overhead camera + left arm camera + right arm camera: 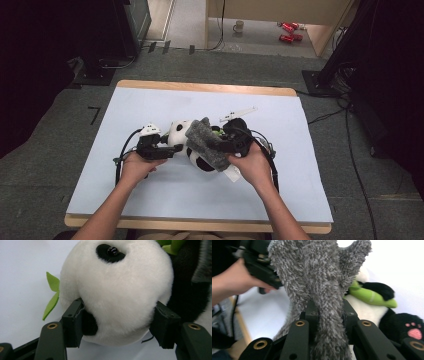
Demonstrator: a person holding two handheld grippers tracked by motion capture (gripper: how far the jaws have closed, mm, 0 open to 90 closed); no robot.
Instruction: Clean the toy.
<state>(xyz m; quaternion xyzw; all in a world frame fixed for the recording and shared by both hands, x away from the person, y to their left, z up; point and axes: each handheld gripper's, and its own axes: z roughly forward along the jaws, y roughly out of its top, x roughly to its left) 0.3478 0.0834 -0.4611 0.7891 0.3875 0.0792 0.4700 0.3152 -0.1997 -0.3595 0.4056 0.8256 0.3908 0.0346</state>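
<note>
- Looking down from the high view, a panda plush [192, 145] lies near the middle of the white-covered worktop [150, 190], with a grey fuzzy cloth [207, 142] draped across it. The left tool [159, 148] sits at the plush's left side, the right tool [235, 141] at its right, each in a hand. A small white strip [239, 114] lies just behind them on the cover. On the floor beyond the worktop stand a mug [239, 26] and some red cans [288, 31].
- Riding on the left tool, its view shows the panda's white head [117, 292] between the two black jaws, which stand fairly wide and press into the fur on both sides, so the head is held. One black eye patch [110, 252] faces up, and green felt leaves [52, 293] stick out at the left.
- Riding on the right tool, its view shows the jaws drawn narrow, pinching a fold of the grey cloth [322, 290], which rises upward. Behind it lie a green bamboo piece [372, 296], a black paw with pink pads [412, 331], and the other hand [234, 282] with its tool.
</note>
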